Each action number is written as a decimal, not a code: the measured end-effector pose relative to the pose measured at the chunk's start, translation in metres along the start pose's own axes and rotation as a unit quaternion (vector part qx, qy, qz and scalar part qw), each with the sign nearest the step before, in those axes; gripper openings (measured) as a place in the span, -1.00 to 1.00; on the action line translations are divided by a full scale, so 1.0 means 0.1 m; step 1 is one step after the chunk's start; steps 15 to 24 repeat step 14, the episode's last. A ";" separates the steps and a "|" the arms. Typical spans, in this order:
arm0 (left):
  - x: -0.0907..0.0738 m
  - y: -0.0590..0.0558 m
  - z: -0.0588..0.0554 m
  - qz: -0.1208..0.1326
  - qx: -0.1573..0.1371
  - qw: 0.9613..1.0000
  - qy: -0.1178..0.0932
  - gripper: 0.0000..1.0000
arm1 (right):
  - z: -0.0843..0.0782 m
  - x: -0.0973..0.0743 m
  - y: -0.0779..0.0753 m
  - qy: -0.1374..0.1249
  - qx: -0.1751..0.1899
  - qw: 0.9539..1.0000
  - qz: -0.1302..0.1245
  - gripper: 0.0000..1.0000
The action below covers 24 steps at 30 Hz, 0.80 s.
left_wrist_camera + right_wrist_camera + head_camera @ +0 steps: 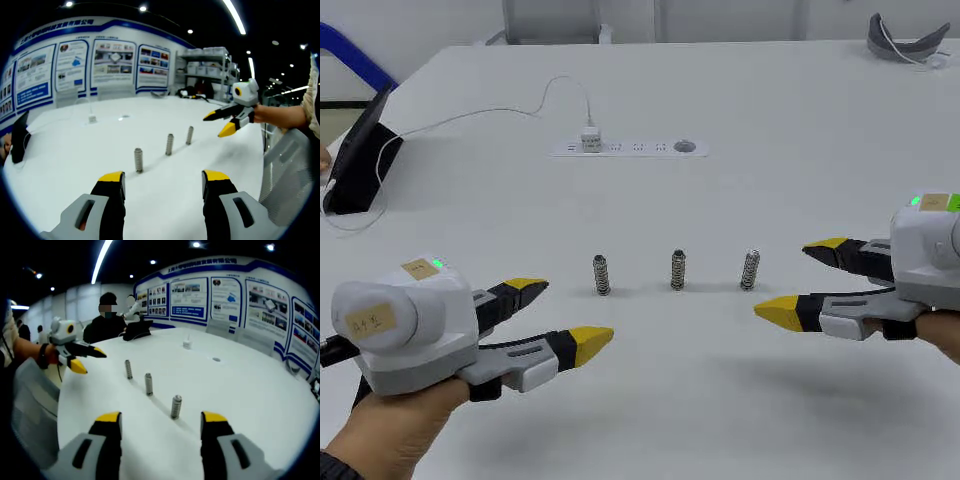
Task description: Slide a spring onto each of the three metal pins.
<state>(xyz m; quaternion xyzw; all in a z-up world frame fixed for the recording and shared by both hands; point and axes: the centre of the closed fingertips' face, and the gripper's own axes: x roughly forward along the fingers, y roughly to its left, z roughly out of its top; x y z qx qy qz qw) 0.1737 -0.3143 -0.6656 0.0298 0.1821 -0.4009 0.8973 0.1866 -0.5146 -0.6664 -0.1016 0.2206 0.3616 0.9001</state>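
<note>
**All three springs appear fitted**

Head view: we see three springs (pixel 678 270) upright in a row on the white table (pixel 720 400), between the left gripper (pixel 565 312) and the right gripper (pixel 798 278). Both have jaws apart and empty.

Left gripper view: no loose spring lies nearby.

Right gripper view: each spring seems seated on its pin (pixel 176 398), so we judge nothing remains.

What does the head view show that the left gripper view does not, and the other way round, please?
Head view: a grey curved band at the table's far right edge, and the hand holding the left tool by its grey body. Left gripper view: wall posters, storage shelves and ceiling lights. Shared: the white table, three upright springs in a row, the open, empty right tool, the black tablet and the white plug.
</note>
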 end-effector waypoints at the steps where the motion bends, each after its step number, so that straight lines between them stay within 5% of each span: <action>1: 0.00 0.00 0.00 0.000 0.000 1.000 0.001 0.26 | 0.00 0.00 0.00 -0.001 0.000 1.000 -0.001 0.31; 24: 0.01 0.00 0.04 0.002 0.002 1.000 -0.002 0.26 | 0.02 -0.01 -0.02 -0.003 0.000 1.000 -0.002 0.31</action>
